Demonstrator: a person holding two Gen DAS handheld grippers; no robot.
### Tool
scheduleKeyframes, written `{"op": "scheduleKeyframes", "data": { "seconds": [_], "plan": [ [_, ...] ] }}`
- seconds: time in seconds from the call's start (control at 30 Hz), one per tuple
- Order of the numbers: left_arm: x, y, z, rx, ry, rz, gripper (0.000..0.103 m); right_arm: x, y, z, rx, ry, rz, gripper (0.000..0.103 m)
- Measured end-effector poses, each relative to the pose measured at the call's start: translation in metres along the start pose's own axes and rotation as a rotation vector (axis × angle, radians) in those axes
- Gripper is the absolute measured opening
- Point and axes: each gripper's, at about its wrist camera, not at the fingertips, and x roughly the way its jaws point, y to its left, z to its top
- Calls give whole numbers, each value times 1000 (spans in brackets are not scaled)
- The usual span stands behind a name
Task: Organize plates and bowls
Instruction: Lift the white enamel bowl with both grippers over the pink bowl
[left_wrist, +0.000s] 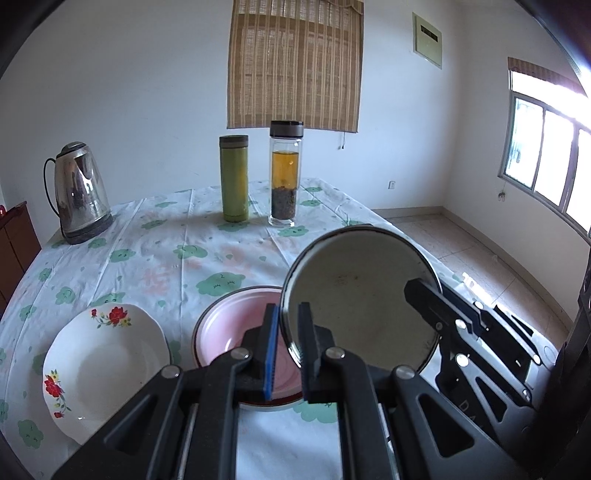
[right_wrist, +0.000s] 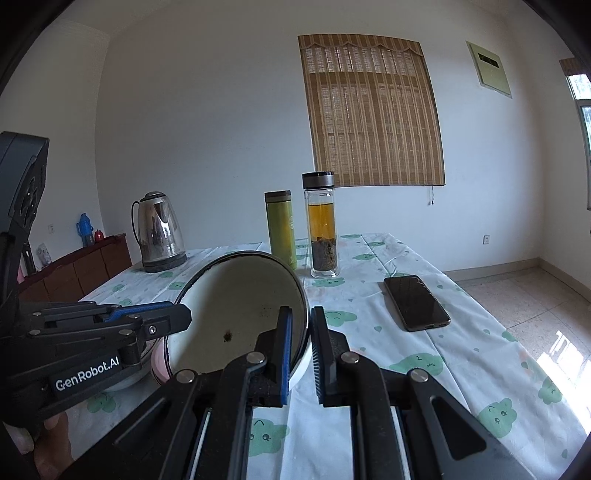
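A white enamel bowl with a dark rim (left_wrist: 354, 295) hangs tilted above the table, its stained inside facing the cameras. My left gripper (left_wrist: 290, 317) is shut on its left rim and my right gripper (right_wrist: 302, 317) is shut on the opposite rim. In the right wrist view the bowl (right_wrist: 236, 295) shows the left gripper (right_wrist: 183, 318) clamped on its far side; in the left wrist view the right gripper (left_wrist: 415, 290) bites the far edge. Under the bowl a pink bowl with a dark rim (left_wrist: 229, 328) rests on the table. A white plate with red flowers (left_wrist: 107, 362) lies to its left.
A steel kettle (left_wrist: 79, 192), a green flask (left_wrist: 234, 177) and a glass tea bottle (left_wrist: 283, 173) stand at the back of the flowered tablecloth (left_wrist: 155, 258). A dark phone (right_wrist: 416, 302) lies on the right side. The table's right edge drops to a tiled floor (right_wrist: 546, 314).
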Motion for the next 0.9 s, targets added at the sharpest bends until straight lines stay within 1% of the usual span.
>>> {"op": "scheduleKeyframes", "data": {
  "seconds": [0.13,0.27,0.37,0.5,0.63,0.73,0.9],
  "plan": [
    [-10,12,5,-27,-26,-1,7,-2,11,10,-16,-8,14,11],
    [-18,25,11,-53,-52,4,7,-5,24,26,-44,-43,29,11],
    [-20,36,14,-82,-61,3,7,-8,35,39,-71,-75,47,11],
    [-18,49,14,-118,-59,24,7,-4,50,51,-104,-98,68,12],
    [-11,59,14,-146,-39,34,7,8,58,48,-120,-84,79,12],
    [-6,61,13,-143,-31,45,7,19,54,41,-89,-53,93,12],
    [4,61,10,-140,-4,42,7,34,45,35,-35,12,115,12]
  ]
}}
